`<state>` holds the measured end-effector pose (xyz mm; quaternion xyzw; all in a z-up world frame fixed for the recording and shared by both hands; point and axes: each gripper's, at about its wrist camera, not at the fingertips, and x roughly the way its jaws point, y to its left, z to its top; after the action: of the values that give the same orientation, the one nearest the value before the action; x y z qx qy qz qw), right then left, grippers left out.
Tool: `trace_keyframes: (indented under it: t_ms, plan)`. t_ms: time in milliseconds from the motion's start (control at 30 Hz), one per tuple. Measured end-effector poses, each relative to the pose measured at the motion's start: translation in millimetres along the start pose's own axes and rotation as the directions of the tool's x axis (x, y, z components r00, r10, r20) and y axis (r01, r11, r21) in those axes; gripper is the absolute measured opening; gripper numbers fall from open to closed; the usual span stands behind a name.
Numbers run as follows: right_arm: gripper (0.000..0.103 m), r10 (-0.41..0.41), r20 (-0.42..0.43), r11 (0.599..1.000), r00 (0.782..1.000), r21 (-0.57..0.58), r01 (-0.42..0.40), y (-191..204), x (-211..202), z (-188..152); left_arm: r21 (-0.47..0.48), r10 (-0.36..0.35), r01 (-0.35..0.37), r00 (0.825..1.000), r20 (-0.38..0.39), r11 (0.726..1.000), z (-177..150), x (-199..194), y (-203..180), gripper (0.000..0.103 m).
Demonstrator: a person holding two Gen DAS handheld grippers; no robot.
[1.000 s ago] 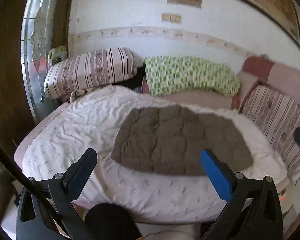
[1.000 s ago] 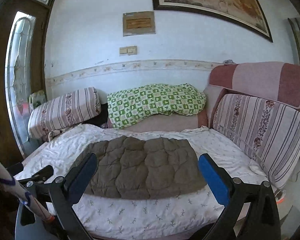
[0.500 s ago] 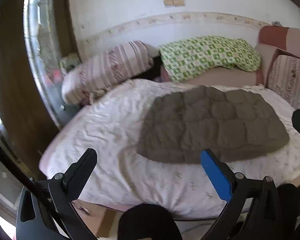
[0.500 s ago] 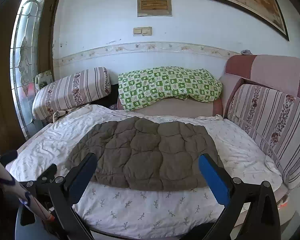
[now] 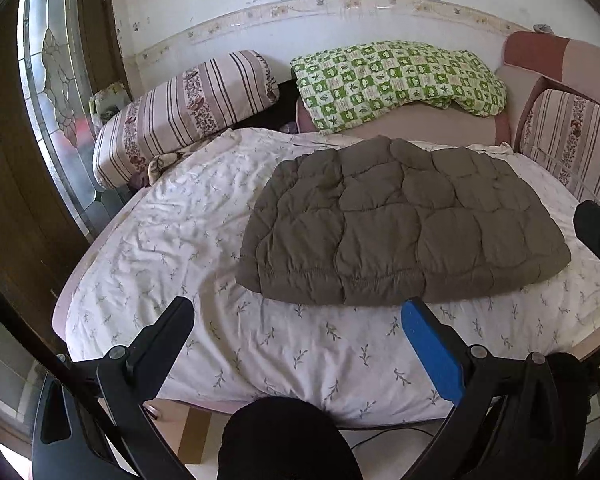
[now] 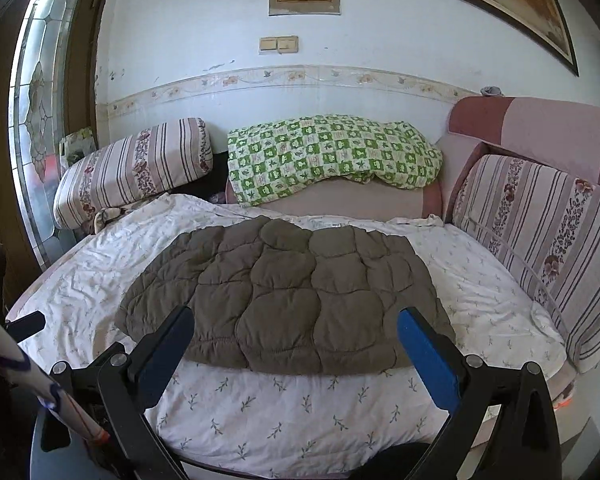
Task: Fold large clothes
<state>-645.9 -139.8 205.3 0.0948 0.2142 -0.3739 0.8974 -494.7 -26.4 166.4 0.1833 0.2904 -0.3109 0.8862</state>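
2 tools (image 5: 296, 320) (image 6: 292, 324) spread wide, jacket (image 6: 284, 292) flat

Quilted jacket (image 6: 288, 292) is lying flat mid-bed on the sheet (image 6: 284, 408), hem nearest me. Behind it a folded blanket (image 6: 332, 156) is resting against the wall, a bolster (image 6: 136, 168) to its left. A cushion (image 6: 540, 236) is leaning along the bed's right side.
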Motion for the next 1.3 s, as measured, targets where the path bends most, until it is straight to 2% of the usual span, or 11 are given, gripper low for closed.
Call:
trace_keyframes:
  t_ms: [367, 1300]
  plan:
    - [0.103, -0.009, -0.033, 1.0, 0.999, -0.009, 0.008, 0.6, 11.0, -2.7, 0.01, -0.019, 0.02, 0.999, -0.04, 1.0, -3.3, 13.8, -2.5, 0.103]
    - [0.103, -0.005, -0.048, 1.0, 0.999, -0.025, 0.004, 2.3, 13.8, -9.3, 0.003, -0.02, 0.02, 0.999, -0.049, 1.0, -4.9, 15.8, -0.6, 0.103]
